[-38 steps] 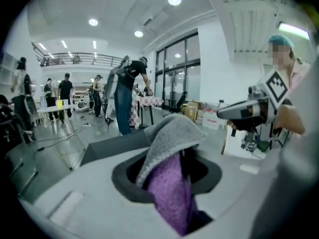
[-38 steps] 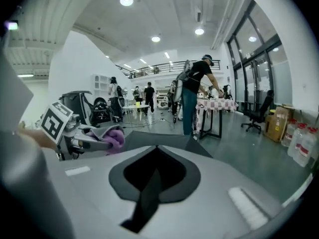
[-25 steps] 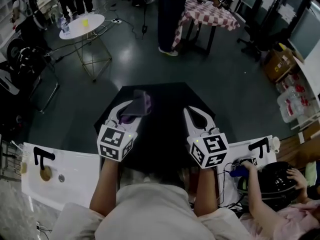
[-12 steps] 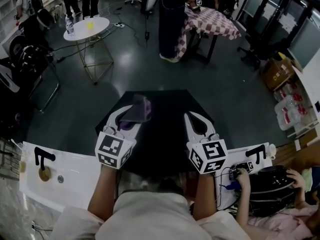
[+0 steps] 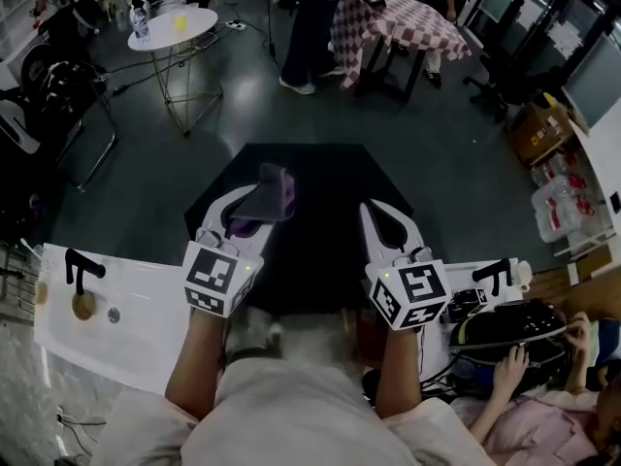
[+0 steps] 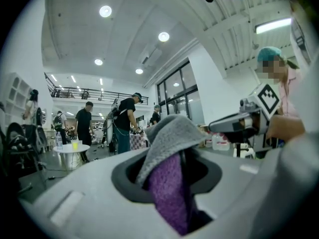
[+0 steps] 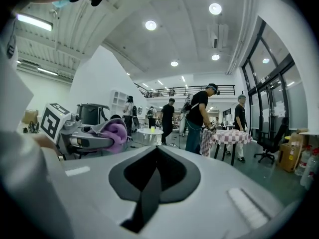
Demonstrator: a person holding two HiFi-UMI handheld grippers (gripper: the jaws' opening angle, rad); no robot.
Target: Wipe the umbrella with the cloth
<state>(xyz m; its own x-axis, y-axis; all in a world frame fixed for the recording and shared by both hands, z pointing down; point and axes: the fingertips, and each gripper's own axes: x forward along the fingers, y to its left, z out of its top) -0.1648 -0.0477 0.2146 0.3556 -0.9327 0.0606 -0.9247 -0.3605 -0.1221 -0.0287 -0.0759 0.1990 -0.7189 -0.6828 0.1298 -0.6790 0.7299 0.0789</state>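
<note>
An open black umbrella (image 5: 320, 178) spreads its canopy below and beyond both grippers in the head view. My left gripper (image 5: 243, 221) is shut on a grey and purple cloth (image 5: 268, 192), which sticks up over the canopy's left side. In the left gripper view the cloth (image 6: 169, 183) fills the gap between the jaws of the left gripper (image 6: 172, 171). My right gripper (image 5: 386, 226) hovers over the canopy's right side with its jaws pressed together. In the right gripper view the right gripper (image 7: 152, 180) shows nothing clear between its jaws, and the cloth (image 7: 115, 131) appears at the left.
A white counter (image 5: 116, 343) with black hooks runs under my arms. A seated person (image 5: 543, 396) with dark gear is at the lower right. Farther off are a round white table (image 5: 173, 22), a checked table (image 5: 408, 22), standing people, chairs at the left and boxes (image 5: 543, 124) at the right.
Both grippers keep almost the same pose over the umbrella, the cloth still held. The view shifted slightly. The standing person far off stepped, and the seated person's hand moved.
</note>
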